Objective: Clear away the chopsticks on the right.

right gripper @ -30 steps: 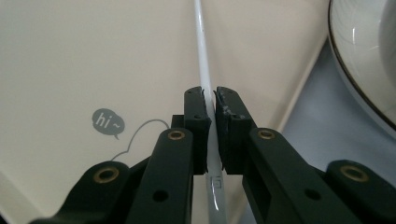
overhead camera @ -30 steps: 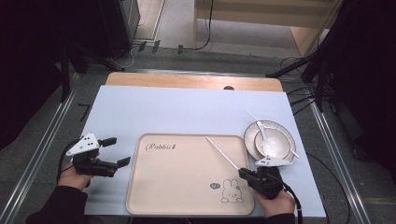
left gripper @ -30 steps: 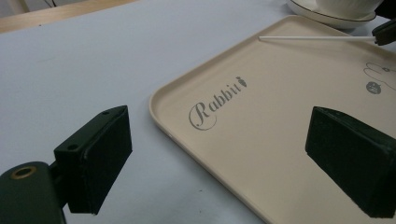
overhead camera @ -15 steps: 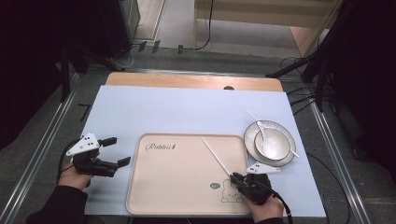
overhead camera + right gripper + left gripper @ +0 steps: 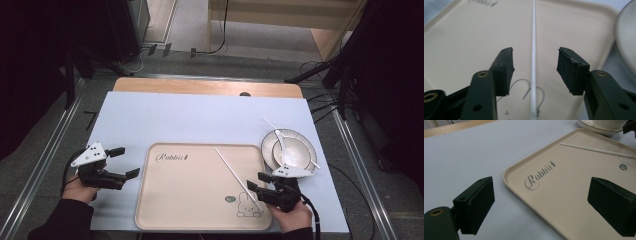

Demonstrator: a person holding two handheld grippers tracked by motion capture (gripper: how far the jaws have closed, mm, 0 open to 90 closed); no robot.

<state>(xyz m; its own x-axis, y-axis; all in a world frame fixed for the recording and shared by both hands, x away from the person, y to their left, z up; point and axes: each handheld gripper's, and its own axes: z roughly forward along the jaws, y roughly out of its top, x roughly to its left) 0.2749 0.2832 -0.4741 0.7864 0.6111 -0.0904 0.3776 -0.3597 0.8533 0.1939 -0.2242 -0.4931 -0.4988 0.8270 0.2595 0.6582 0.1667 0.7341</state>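
Note:
A beige tray (image 5: pixel 190 190) printed "Rabbit" lies at the front of the table. A thin white chopstick (image 5: pixel 232 172) rests diagonally on it. My right gripper (image 5: pixel 255 181) hovers over the chopstick's near end by the rabbit drawing. Its jaws have just been opening and now stand apart. In the right gripper view the chopstick (image 5: pixel 533 50) runs between the jaws of my right gripper (image 5: pixel 535 67), below the pads and untouched. My left gripper (image 5: pixel 127 161) is open and empty just left of the tray, with the tray's corner (image 5: pixel 564 185) between its jaws.
A grey-rimmed plate (image 5: pixel 289 150) with a white bowl and spoon (image 5: pixel 281 145) stands right of the tray. A second white stick (image 5: pixel 310 161) lies across it. A pale blue mat (image 5: pixel 200 120) covers the table, with bare wood (image 5: pixel 200 86) at the far edge.
The right gripper's jaws have opened and let go of the chopstick, which now lies flat on the tray. The right hand lifted slightly. The left gripper has stayed put.

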